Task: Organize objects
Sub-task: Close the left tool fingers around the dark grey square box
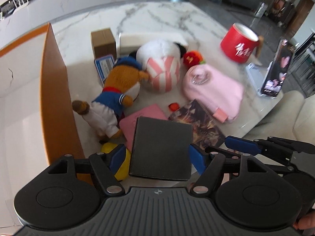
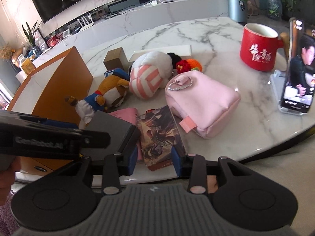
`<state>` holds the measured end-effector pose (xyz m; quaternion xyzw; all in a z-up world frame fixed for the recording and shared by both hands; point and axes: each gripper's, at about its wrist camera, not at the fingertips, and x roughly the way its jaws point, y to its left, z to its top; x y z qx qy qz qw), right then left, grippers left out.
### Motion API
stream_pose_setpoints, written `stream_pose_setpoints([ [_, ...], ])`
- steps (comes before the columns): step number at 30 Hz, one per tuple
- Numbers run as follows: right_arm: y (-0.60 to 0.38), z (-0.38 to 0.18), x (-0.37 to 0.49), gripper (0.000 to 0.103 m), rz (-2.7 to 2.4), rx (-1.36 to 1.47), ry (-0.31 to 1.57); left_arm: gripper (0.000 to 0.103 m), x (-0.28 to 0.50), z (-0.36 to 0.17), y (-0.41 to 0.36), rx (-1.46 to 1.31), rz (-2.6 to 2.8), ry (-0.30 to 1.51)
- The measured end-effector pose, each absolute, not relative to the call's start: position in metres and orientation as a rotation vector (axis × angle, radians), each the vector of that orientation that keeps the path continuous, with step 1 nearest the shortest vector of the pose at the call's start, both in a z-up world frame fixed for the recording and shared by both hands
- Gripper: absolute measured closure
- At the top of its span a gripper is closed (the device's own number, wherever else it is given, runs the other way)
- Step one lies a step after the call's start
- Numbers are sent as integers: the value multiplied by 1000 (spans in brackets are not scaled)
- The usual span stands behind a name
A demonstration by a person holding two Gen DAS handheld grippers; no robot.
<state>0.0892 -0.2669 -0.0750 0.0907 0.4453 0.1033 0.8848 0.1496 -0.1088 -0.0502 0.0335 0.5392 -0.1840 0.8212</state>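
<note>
Two grippers in play. Left gripper [image 1: 157,157] has its blue pads clamped on the side edges of a dark grey box [image 1: 161,149], held clear above the table's near edge, right beside the orange storage box [image 1: 57,102] at the left edge. Right gripper [image 2: 153,157] sits with jaws at medium width straddling the near end of a printed card box [image 2: 159,133] lying flat at the near edge; the pads look just beside its sides, and I can't tell if they touch.

Handling, as I judge it: grey box looks like rigid board, light, matte, so a side-edge pinch should hold without slip. Card box looks stiff but glossy; take it across the narrow width, low on the sides. Plush fox [image 1: 116,96] and striped plush [image 2: 145,82] are soft and light, so pinch a limb or a fold. Pink pouch [image 2: 202,106] is soft and will sag; its metal ring is the better hold. Red mug [image 2: 258,49], near the far right edge, is the heavy, fragile one.

Marble table [image 2: 196,31] is polished and slick, so things will slide if nudged. Phone on stand [image 2: 297,68] at the right edge could tip. Living room, TV unit behind.
</note>
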Motion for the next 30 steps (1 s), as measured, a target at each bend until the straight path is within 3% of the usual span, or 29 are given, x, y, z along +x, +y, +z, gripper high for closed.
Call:
stream_pose_setpoints([
  [3,-270,-84,93,62,212,195,951,11,153,-59,-109,42,-399,1188],
  [7,-277,-89,94,60,197,202,954,10,156,-67,-110,-7,-404,1216],
  [18,-282,-93,91,58,208,240,956,12,141,-52,-102,-101,-353,1154],
  [30,-276,-86,85,58,236,236,939,11,131,-57,-122,66,-256,1105],
])
